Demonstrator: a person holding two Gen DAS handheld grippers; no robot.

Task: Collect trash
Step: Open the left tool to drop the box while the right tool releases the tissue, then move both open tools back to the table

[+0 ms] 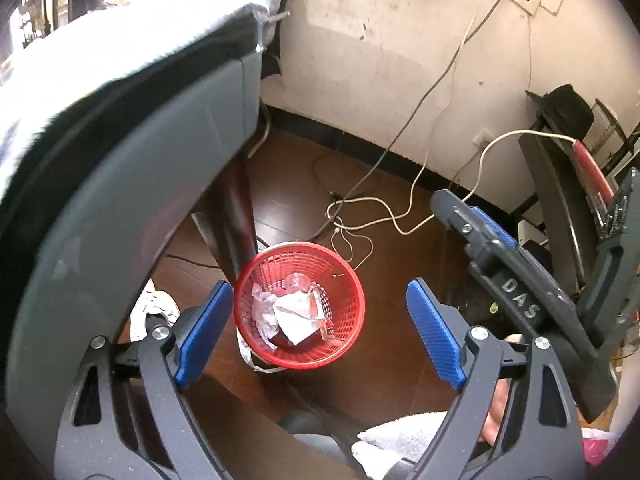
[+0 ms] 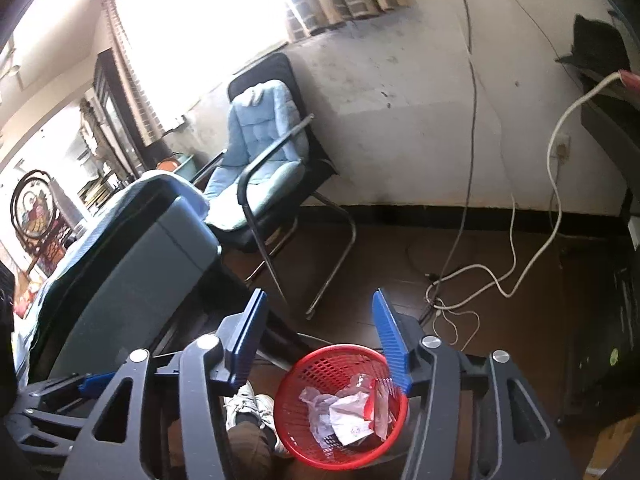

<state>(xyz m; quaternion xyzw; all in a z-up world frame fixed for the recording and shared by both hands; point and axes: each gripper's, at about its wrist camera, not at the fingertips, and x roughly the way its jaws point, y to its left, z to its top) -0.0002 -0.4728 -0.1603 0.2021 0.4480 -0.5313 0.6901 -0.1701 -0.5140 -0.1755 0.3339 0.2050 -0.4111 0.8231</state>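
Note:
A red mesh waste basket (image 1: 352, 300) stands on the brown floor, holding crumpled white paper (image 1: 294, 316) and clear plastic scraps (image 1: 298, 282). My left gripper (image 1: 320, 334) is open and empty, high above the basket, which shows between its blue pads. The basket also shows in the right wrist view (image 2: 298, 380), with paper (image 2: 348, 416) and a clear plastic piece (image 2: 380, 404) inside. My right gripper (image 2: 318, 346) is open and empty, above the basket's far rim. It also shows at the right of the left wrist view (image 1: 472, 216).
A grey table edge (image 1: 132, 208) curves along the left, with a dark leg (image 1: 236, 216) beside the basket. White and grey cables (image 1: 360, 216) lie on the floor by the wall. A chair with a blue cushion (image 2: 260, 152) stands behind. A white sneaker (image 2: 248, 404) is near the basket.

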